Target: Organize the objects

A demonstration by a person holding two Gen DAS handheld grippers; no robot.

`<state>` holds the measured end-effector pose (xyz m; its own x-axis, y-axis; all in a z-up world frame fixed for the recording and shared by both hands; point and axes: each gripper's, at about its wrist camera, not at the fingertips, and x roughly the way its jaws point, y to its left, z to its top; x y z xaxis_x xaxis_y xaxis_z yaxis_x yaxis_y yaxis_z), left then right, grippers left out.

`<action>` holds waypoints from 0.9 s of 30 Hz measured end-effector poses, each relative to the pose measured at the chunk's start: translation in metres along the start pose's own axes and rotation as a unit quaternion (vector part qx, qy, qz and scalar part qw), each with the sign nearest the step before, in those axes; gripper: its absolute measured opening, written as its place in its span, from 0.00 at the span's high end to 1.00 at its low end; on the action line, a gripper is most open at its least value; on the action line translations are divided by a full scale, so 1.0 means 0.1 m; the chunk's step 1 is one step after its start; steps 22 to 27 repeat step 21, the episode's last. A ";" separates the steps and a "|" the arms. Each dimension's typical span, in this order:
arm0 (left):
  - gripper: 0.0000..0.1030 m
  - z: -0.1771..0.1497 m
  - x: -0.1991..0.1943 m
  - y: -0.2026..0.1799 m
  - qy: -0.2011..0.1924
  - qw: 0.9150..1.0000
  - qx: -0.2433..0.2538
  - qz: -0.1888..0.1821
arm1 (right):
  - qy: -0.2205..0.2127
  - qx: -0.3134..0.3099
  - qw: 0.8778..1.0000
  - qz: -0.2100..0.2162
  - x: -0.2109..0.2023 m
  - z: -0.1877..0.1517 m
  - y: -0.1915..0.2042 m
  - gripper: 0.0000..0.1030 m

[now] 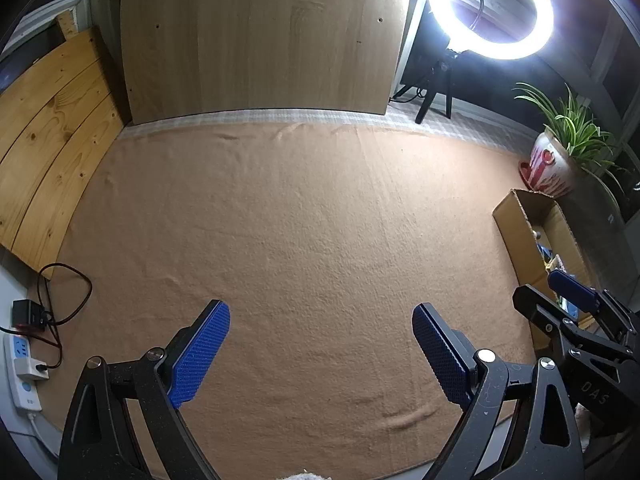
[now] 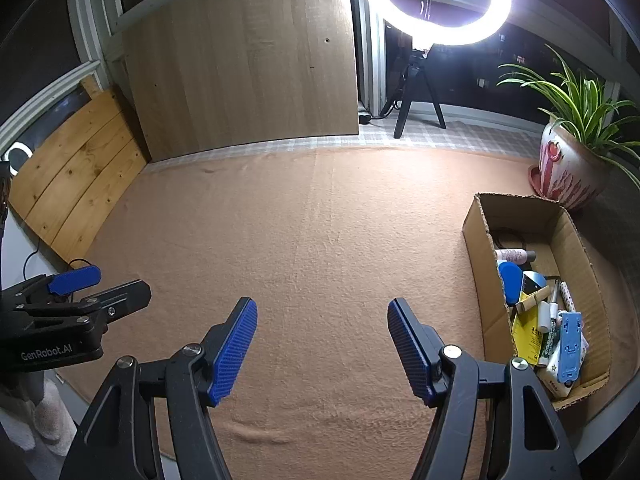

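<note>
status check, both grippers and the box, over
Left gripper open, empty. Right gripper open, empty. Cardboard box at right on the blanket, full of small items. Nothing in the way.

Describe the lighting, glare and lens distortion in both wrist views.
Left wrist view: the ring light blows out to white at top right, corners fall to black, and the wood panel bows from fisheye. Right wrist view: same ring light glares at top, the cardboard box contents stay readable, the cloth is evenly lit and edges curve.
</note>
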<state>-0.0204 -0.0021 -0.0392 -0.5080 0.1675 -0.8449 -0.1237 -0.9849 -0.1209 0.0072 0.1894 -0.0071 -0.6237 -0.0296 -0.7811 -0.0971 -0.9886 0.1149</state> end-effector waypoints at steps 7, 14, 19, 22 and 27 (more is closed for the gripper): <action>0.08 0.00 0.00 0.00 0.000 1.000 0.000 -0.001 | 0.001 0.000 1.000 0.001 0.01 -0.01 -0.01 0.38; 0.08 -0.01 0.07 0.03 0.003 1.000 -0.002 -0.004 | 0.003 0.000 1.000 0.000 0.02 -0.02 -0.01 0.38; 0.08 -0.02 0.17 0.10 0.011 1.000 -0.012 -0.001 | 0.011 -0.002 1.000 -0.006 0.12 -0.02 0.01 0.38; 0.08 -0.02 0.25 0.15 0.015 1.000 -0.017 0.004 | 0.016 0.000 1.000 -0.009 0.19 -0.03 0.02 0.37; 0.08 -0.02 0.25 0.15 0.015 1.000 -0.017 0.004 | 0.016 0.000 1.000 -0.009 0.19 -0.03 0.02 0.37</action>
